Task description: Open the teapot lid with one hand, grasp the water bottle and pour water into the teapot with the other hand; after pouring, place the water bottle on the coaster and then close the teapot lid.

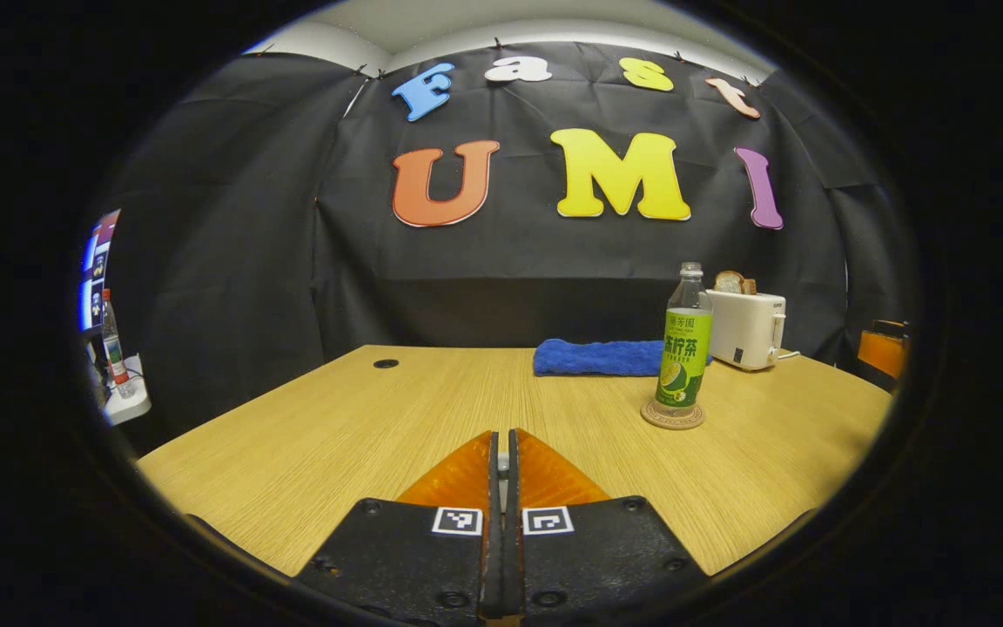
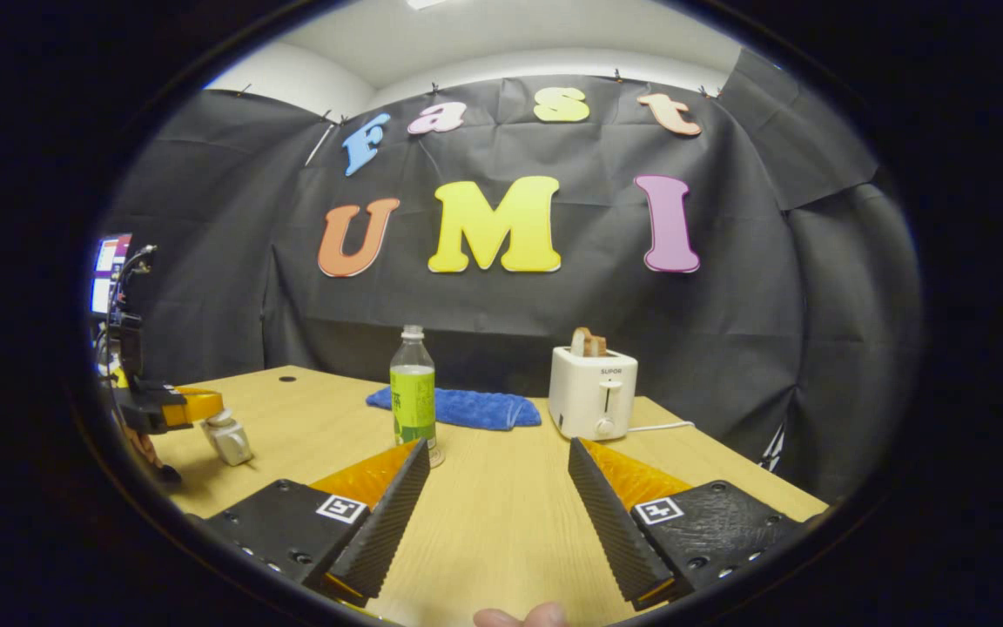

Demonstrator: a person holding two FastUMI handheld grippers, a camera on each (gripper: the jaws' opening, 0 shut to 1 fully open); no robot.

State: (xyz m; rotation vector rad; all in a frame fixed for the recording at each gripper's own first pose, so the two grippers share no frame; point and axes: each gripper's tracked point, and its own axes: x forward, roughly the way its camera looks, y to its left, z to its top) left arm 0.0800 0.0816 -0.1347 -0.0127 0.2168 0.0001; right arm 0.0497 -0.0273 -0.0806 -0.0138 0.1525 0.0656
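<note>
Left gripper view, left to right:
- Screen (image 1: pixel 97 261) at far left edge, past the worktop (image 1: pixel 336 435). Capped bottle (image 1: pixel 111 347) on a side ledge beside it.
- Left tongs (image 1: pixel 502 444) bottom centre, clenched, jaws almost touching. Pale sliver in the slit between them; cannot tell what it is or whether it is pinched.
- Blue towel (image 1: pixel 597 357) flat at the back edge.
- Water bottle (image 1: pixel 684 348) upright on the round coaster (image 1: pixel 672 416), right of centre, well apart from the tongs. Neck clear; green label hides the rest, so fill level cannot be told.
- White toaster (image 1: pixel 747 329) behind the bottle, bread slice (image 1: pixel 732 281) standing in its slot.

Right gripper view, left to right:
- Gives an outside look at the left tongs (image 2: pixel 204 406), low over the worktop's left edge, with a small white piece (image 2: pixel 227 440) right at their tip. Teapot or lid: cannot tell. Contents not visible.
- Water bottle (image 2: pixel 413 396) upright, base partly hidden behind the tongs' near finger.
- Blue towel (image 2: pixel 458 407) behind it.
- Right tongs (image 2: pixel 497 461) released, jaws wide apart, nothing between them but bare worktop (image 2: pixel 501 522).
- Toaster (image 2: pixel 593 392) with bread (image 2: pixel 589 342) in the slot, cord (image 2: pixel 658 427) trailing off to the right.
- Person's fingertip (image 2: pixel 519 616) at the bottom edge.
</note>
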